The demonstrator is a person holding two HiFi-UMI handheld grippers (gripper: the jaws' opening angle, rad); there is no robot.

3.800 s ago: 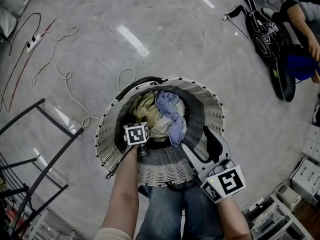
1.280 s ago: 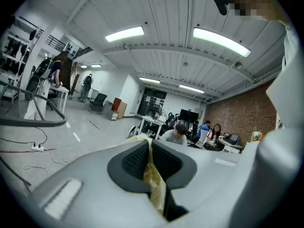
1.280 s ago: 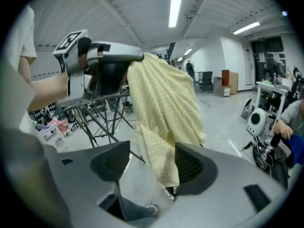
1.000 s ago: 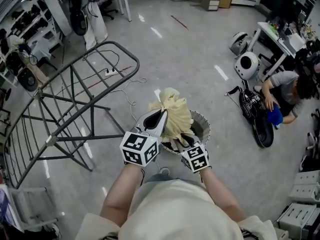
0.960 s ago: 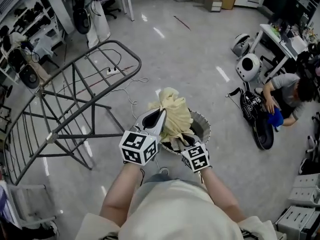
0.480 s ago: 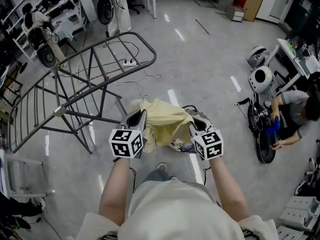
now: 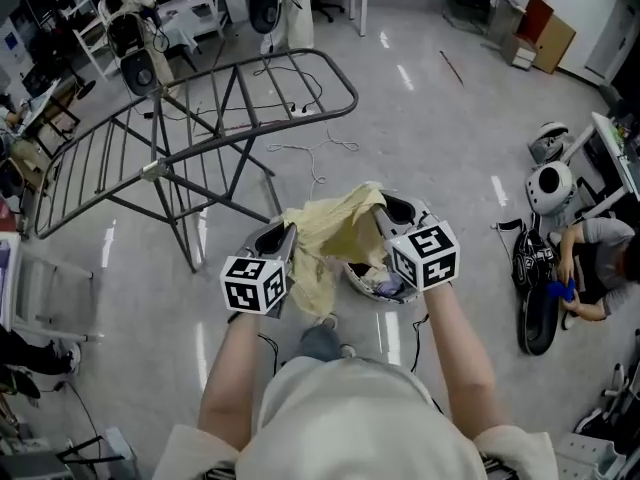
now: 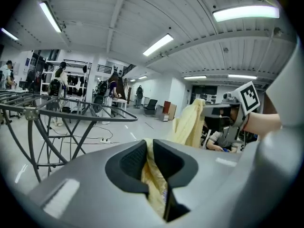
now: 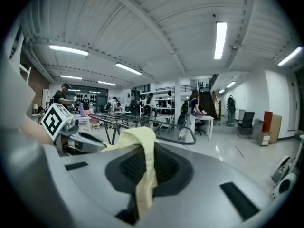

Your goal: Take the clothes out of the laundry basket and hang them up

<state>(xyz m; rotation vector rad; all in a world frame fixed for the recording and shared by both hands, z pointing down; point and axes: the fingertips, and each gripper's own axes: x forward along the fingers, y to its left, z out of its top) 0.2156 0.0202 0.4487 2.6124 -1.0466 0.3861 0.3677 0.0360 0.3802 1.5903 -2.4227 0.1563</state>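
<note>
In the head view, a pale yellow fabric garment point(image 7: 330, 233) is being held stretched in the air between the left hand-held gripper point(image 7: 286, 234) and the right hand-held gripper point(image 7: 384, 210), with a fold hanging down between them. It is being held above a round pale laundry basket point(image 7: 352, 278), which is standing on the glossy grey floor point(image 7: 450, 128) with other clothes in it. A dark metal tube drying rack point(image 7: 250, 98) is standing beyond, at the left.

In the left gripper view, the jaws of the left hand-held gripper point(image 8: 148, 148) are being kept pinched on a strip of the garment point(image 8: 187, 125); they have just been opening a little.

In the right gripper view, the jaws of the right hand-held gripper point(image 9: 142, 163) are being kept clamped together on another edge of the garment point(image 9: 137, 137), which is draping over them.
</note>
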